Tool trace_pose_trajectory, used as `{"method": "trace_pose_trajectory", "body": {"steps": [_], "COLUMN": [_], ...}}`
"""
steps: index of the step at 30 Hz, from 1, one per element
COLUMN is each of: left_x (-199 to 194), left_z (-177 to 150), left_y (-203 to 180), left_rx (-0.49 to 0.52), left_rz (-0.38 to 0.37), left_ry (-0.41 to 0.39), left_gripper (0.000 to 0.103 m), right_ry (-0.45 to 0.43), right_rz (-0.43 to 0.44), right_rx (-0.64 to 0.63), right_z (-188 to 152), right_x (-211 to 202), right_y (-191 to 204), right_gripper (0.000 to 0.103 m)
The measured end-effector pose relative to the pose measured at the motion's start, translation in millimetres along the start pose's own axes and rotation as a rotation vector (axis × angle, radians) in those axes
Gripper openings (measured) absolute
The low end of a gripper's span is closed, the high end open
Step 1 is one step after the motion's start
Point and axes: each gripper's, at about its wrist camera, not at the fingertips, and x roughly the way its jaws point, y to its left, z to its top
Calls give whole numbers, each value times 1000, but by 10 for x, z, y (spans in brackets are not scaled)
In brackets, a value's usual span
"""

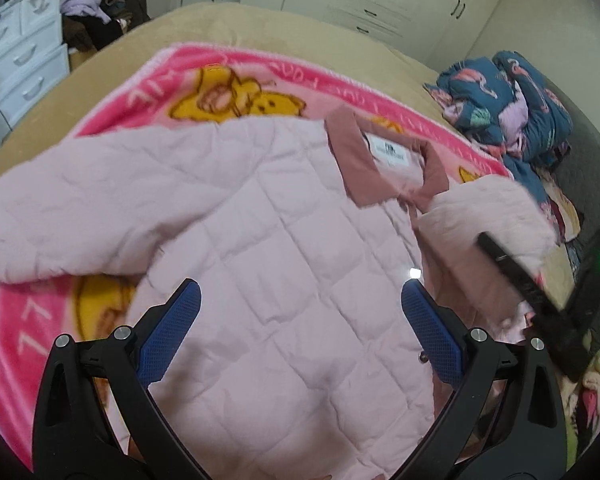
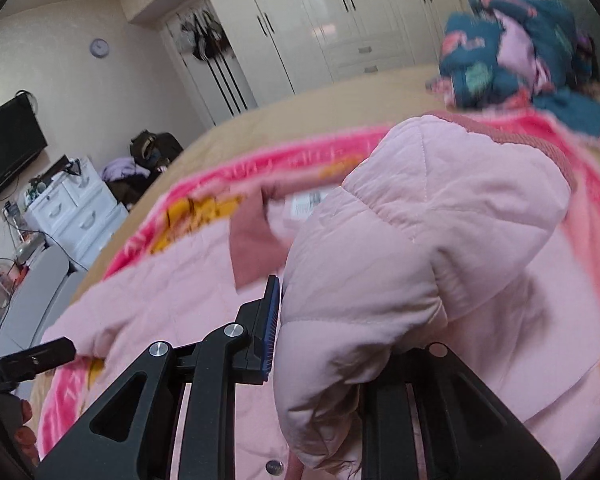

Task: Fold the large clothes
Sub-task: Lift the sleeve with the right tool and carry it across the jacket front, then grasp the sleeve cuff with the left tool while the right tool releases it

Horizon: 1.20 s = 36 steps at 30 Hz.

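Spread flat, front down, on a pink fleece blanket with yellow cartoon bears [image 1: 100, 308]: a pale pink quilted jacket with a dusty-rose collar [image 1: 260, 208]. Hovering over its back, the left gripper [image 1: 300, 320], blue pads wide apart, nothing between. Clamped by the right gripper [image 2: 300, 312], jaws nearly together, one puffy sleeve [image 2: 420, 240], lifted and bunched above the body. Beyond, a crumpled navy flamingo-print garment [image 1: 512, 108] on the tan bed cover [image 1: 260, 28].

1 pink quilted jacket [image 1: 260, 216] lies on 1 pink cartoon blanket [image 1: 228, 80]. 1 heap of blue patterned bedding [image 1: 512, 108] sits far right, 1 white drawer unit [image 1: 24, 60] far left. 2 grippers: left [image 1: 300, 320], right [image 2: 320, 320].
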Motion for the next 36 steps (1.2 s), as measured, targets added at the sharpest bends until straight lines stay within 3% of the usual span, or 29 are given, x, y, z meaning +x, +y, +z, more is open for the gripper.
{"method": "trace_pose_trajectory", "body": {"steps": [2, 4, 5, 9, 13, 14, 15, 17, 22, 27, 31, 36], "left_x": [96, 175, 213, 320, 354, 343, 327, 304, 212, 174, 167, 351], "left_z": [-38, -79, -109, -207, -189, -173, -156, -127, -45, 11, 21, -46], "left_y": [-5, -17, -31, -103, -125, -111, -85, -35, 162, 245, 299, 336], "left_rx": [-8, -14, -12, 10, 17, 11, 1, -25, -116, -167, -205, -242], "left_rz": [-24, -44, -55, -96, -115, -127, -141, -164, -247, -298, -355, -406], "left_ry": [13, 30, 38, 66, 75, 69, 60, 51, 16, 10, 6, 68], "left_gripper": [94, 94, 94, 94, 94, 94, 94, 94, 94, 94, 94, 94], "right_ry": [32, 65, 78, 48, -69, -90, -107, -141, -137, -11, 77, 136], "right_rz": [8, 19, 35, 59, 64, 61, 72, 50, 23, 13, 8, 7], "right_rx": [30, 78, 103, 240, 387, 388, 362, 290, -54, -262, -366, -430], "right_z": [-149, -290, -352, -547, -593, -570, -519, -451, -442, -654, -910, -1033], "right_x": [112, 133, 99, -188, -425, -444, -456, -493, -400, -112, 72, 167], "right_y": [-8, -73, -105, -322, -519, -525, -491, -344, 361, 908, 1161, 1294], "right_gripper": [28, 55, 61, 77, 76, 51, 36, 32, 29, 29, 33, 42]}}
